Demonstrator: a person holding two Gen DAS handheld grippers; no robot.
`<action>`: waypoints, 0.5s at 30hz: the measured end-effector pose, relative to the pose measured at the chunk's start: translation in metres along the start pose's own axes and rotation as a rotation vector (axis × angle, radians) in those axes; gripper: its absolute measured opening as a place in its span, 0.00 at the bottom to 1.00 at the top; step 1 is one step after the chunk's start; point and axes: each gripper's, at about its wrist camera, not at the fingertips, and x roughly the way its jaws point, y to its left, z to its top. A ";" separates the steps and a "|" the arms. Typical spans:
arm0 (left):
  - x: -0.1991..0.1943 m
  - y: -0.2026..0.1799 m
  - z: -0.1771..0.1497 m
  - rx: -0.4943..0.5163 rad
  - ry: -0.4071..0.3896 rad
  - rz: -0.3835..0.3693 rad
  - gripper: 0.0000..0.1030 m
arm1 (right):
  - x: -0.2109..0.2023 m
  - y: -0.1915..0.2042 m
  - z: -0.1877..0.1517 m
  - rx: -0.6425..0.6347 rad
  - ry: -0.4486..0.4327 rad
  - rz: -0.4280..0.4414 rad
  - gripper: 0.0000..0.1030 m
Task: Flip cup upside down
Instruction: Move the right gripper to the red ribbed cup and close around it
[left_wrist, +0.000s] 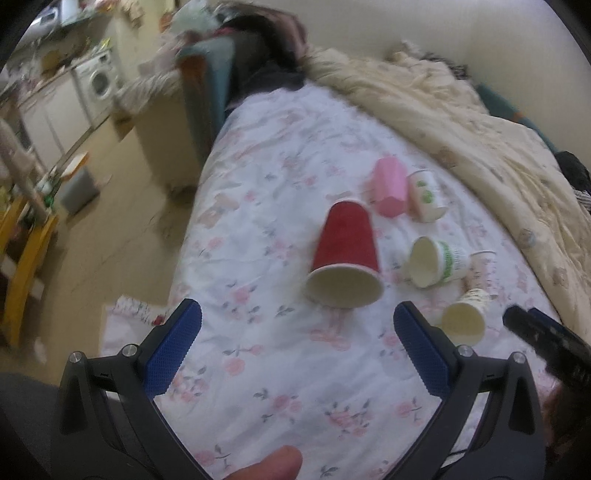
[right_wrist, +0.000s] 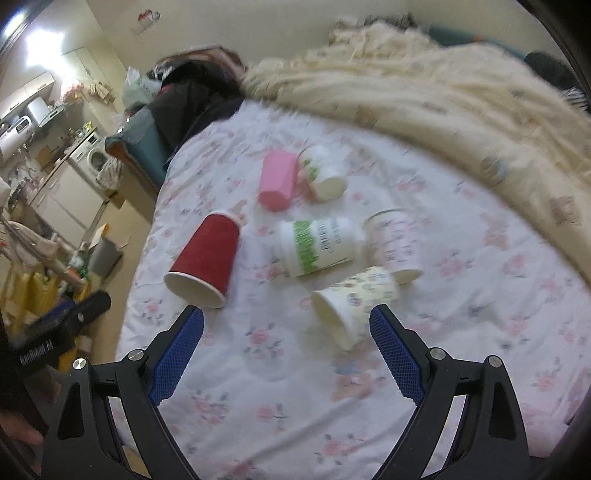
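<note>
Up close, the left gripper (left_wrist: 297, 334) has its blue jaws spread wide, holding nothing, above the floral bedsheet (left_wrist: 266, 229); the right gripper (right_wrist: 286, 334) is likewise wide apart and empty. Just ahead, the red cup (left_wrist: 345, 254) lies on its side, mouth toward the grippers, base pointing away. Beyond it, a green-banded cup (right_wrist: 317, 247) carries print too blurred to read.
</note>
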 end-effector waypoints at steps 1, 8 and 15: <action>0.002 0.005 0.000 -0.015 0.016 0.001 1.00 | 0.011 0.005 0.007 0.009 0.033 0.028 0.91; 0.021 0.030 0.003 -0.073 0.110 0.046 1.00 | 0.071 0.036 0.045 0.047 0.180 0.102 0.90; 0.037 0.041 0.001 -0.092 0.180 0.073 1.00 | 0.137 0.057 0.059 0.141 0.321 0.173 0.90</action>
